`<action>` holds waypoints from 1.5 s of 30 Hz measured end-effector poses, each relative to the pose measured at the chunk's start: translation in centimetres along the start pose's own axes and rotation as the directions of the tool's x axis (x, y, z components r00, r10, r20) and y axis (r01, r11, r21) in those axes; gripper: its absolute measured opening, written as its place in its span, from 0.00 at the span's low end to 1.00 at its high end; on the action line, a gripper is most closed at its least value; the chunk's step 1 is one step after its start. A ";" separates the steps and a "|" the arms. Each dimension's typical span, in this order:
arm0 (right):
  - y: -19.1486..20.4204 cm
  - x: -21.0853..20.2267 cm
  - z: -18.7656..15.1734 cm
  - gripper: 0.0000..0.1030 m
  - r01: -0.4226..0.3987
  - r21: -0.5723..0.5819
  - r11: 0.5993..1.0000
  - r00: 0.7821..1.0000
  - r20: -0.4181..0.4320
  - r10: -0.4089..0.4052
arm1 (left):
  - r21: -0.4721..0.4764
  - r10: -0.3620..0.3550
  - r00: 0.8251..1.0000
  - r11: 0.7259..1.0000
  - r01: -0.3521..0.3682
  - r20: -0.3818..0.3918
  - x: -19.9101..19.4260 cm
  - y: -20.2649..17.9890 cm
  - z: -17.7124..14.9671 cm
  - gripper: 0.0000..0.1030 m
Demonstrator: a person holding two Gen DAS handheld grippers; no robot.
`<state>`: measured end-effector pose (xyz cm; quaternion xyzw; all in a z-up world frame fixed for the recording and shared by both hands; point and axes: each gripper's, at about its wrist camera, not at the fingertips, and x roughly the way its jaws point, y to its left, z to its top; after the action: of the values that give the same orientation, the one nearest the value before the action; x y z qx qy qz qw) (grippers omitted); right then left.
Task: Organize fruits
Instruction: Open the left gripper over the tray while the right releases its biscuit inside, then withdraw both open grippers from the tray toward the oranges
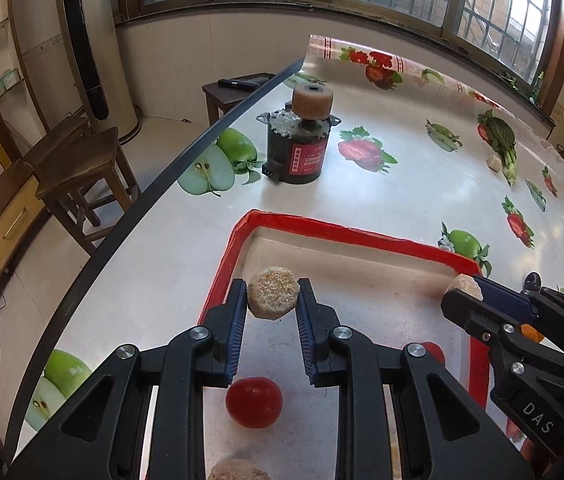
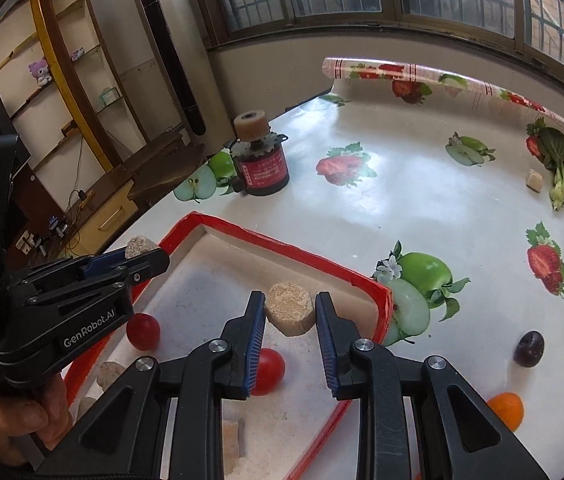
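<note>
The left gripper [image 1: 273, 300] was clenched on a pale, crumbly round cake [image 1: 273, 293], held above the red-rimmed tray [image 1: 346, 235] near its far left corner. The right gripper [image 2: 290, 314] was likewise clamped on a second crumbly cake [image 2: 291, 308], over the tray's far right part. Inside the tray, nearer the camera than both cakes, lay two red tomatoes [image 2: 143, 331] [image 2: 269, 366] — one by the left rim, one about the middle — along with some more pale lumps [image 2: 109, 374]. Outside the tray, just past its right rim on the fruit-print tablecloth [image 2: 422, 200], sat a dark plum [image 2: 529, 349] and an orange [image 2: 507, 410]. Beyond the tray's far rim stood a black cylinder with a red label [image 2: 260, 160] — well apart from it.
</note>
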<state>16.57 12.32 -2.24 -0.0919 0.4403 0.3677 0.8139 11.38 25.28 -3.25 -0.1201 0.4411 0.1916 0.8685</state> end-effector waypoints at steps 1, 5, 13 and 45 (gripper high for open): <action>0.0 0.5 0.0 0.25 -0.001 -0.002 1.000 1.000 -0.011 0.001 | -0.001 -0.002 1.000 1.000 0.002 -0.010 0.4 0.0 0.0 0.21; 0.0 2.4 -0.2 0.25 0.001 -0.010 1.000 0.999 -0.045 -0.002 | -0.001 -0.001 0.999 1.000 0.001 -0.034 1.4 0.0 -0.3 0.21; -0.2 4.6 -0.9 0.27 0.008 -0.016 1.000 0.995 -0.099 -0.010 | 0.001 0.005 0.996 1.000 -0.004 -0.090 3.2 -0.1 -0.9 0.22; -1.0 -10.3 -6.0 0.44 0.036 -0.021 0.999 0.997 0.071 -0.035 | 0.007 -0.089 0.992 0.996 0.089 0.090 -9.5 -2.2 -5.5 0.33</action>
<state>9.82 3.45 2.07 -0.0960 0.4053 0.3611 0.8343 3.27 19.07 1.34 -0.1297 0.3959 0.1573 0.8954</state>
